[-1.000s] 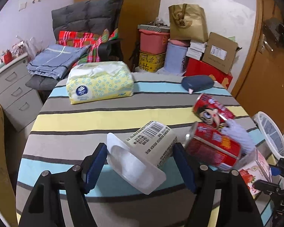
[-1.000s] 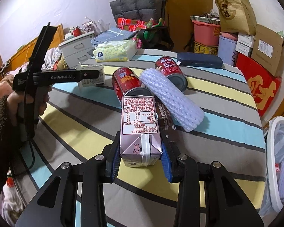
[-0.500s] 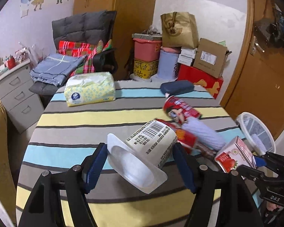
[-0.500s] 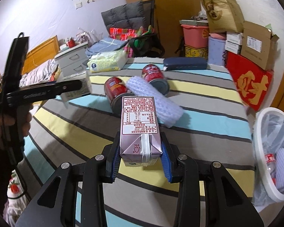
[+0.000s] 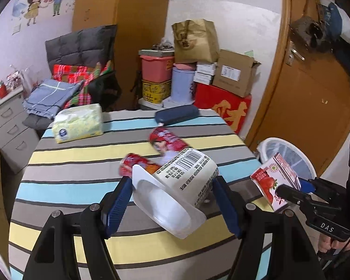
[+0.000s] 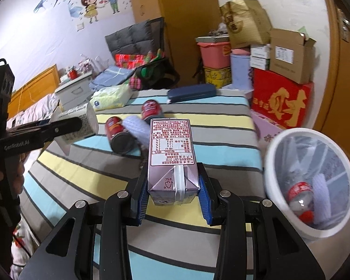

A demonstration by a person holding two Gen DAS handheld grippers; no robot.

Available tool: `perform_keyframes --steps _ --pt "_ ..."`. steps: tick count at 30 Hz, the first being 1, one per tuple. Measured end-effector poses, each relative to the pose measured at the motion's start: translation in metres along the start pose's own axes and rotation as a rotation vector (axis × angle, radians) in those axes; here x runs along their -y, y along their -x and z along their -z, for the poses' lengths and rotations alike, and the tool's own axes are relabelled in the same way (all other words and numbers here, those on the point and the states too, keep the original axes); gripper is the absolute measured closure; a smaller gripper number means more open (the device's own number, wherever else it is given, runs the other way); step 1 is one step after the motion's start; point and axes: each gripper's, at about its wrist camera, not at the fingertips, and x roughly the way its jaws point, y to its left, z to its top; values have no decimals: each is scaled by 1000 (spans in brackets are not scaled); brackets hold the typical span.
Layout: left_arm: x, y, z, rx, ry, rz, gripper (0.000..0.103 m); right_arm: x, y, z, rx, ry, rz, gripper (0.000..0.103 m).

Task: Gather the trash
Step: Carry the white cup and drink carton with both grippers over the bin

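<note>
My left gripper (image 5: 172,200) is shut on a white plastic cup (image 5: 175,186) with a barcode label, held above the striped table (image 5: 81,186). A purple drink carton (image 6: 171,154) is clamped in my right gripper (image 6: 173,193), also lifted over the table. That carton (image 5: 274,182) appears at the right of the left wrist view, close to the white trash bin (image 5: 289,156). The bin (image 6: 310,182) stands beside the table's right edge and holds a red can and white foam. Two red cans (image 6: 119,133) and a white foam sleeve (image 6: 137,128) lie on the table.
A yellow tissue pack (image 5: 78,123) and a dark blue case (image 5: 177,114) lie at the table's far side. Behind stand a grey chair with folded cloths (image 5: 81,70), stacked boxes (image 5: 221,74), a drawer cabinet (image 5: 9,119) and a wooden door (image 5: 315,93).
Both grippers have risen and drifted right with their loads. The trash bin has come closer and further into both views; the cans and foam sleeve now lie farther back.
</note>
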Motion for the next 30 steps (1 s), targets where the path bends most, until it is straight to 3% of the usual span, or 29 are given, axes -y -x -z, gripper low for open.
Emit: perform_keyframes --steps 30 --pt "223 -64 -25 -38 -158 256 32 128 71 8 105 -147 268 65"
